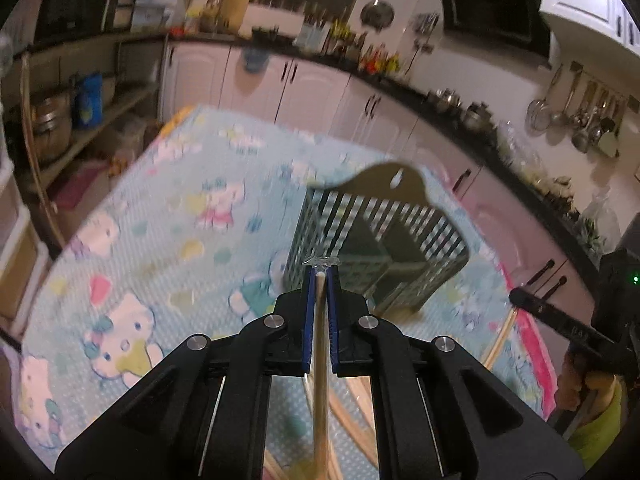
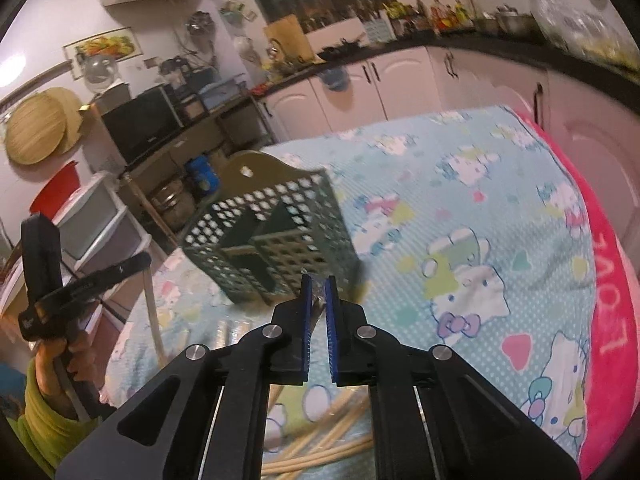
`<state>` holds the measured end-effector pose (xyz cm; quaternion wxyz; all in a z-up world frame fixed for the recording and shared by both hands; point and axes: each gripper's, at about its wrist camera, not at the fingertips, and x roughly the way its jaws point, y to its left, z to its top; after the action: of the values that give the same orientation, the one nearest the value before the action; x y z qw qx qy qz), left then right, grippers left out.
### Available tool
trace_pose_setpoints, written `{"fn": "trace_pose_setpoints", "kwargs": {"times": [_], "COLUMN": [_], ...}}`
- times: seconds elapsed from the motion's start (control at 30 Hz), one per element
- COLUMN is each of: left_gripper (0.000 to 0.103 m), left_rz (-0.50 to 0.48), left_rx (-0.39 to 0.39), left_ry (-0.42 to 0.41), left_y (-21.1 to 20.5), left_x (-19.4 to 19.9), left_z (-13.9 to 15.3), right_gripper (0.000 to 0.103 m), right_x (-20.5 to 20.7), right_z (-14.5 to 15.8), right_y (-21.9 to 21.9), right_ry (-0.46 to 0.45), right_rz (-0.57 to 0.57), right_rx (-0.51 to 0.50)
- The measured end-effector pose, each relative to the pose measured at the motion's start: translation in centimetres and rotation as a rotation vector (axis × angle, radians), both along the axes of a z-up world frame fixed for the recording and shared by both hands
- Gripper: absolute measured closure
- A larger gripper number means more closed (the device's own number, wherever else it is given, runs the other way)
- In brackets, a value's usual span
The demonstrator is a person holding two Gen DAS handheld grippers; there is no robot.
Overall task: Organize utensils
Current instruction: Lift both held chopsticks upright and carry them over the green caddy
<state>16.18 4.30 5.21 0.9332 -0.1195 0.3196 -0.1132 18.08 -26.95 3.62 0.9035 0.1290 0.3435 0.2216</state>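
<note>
My left gripper (image 1: 320,276) is shut on a pale wooden chopstick (image 1: 320,340) in clear plastic wrap, whose crinkled end sticks out past the fingertips. Just beyond it a dark green perforated utensil holder (image 1: 400,216) stands on the table. My right gripper (image 2: 319,280) is shut on another wrapped chopstick; only its crumpled plastic end (image 2: 318,292) shows between the blue pads. The same holder (image 2: 280,216) stands ahead and to the left of it. Several loose chopsticks (image 2: 320,436) lie on the cloth below both grippers (image 1: 352,416).
A blue cartoon-cat tablecloth (image 2: 460,200) covers the table, with a pink towel (image 2: 612,280) along its right edge. White kitchen cabinets (image 1: 304,84) run behind, and open shelves (image 1: 80,120) stand at the left. A hand in a yellow-green sleeve (image 2: 44,412) holds the left gripper.
</note>
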Motion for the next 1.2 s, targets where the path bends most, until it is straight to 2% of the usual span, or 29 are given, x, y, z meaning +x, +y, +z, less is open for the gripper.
{"fn": "trace_pose_setpoints", "kwargs": {"times": [0.33,0.6,1.0,1.2], "left_gripper": [0.101,0.101,0.101,0.101], "left_rz": [-0.007,-0.012,0.078,0.125], "left_rx": [-0.049,-0.052,-0.085,-0.058], "left_ry": [-0.129,-0.208,-0.324,-0.373], "left_y": [-0.6,-1.5,-1.2,-1.4], "left_x": [-0.9,-0.2,2.1,3.2], "left_z": [4.7,8.1,12.0,13.0], "right_gripper": [0.099,0.099,0.099,0.099], "right_x": [-1.6,-1.5,1.5,3.6], "right_z": [5.0,9.3,15.6,17.1], "right_y": [2.0,2.4,1.4,0.6], "right_ry": [-0.132,-0.235,-0.38,-0.418], "right_rz": [0.05,0.046,-0.025,-0.061], "right_rx": [-0.019,-0.016,0.005,0.024]}}
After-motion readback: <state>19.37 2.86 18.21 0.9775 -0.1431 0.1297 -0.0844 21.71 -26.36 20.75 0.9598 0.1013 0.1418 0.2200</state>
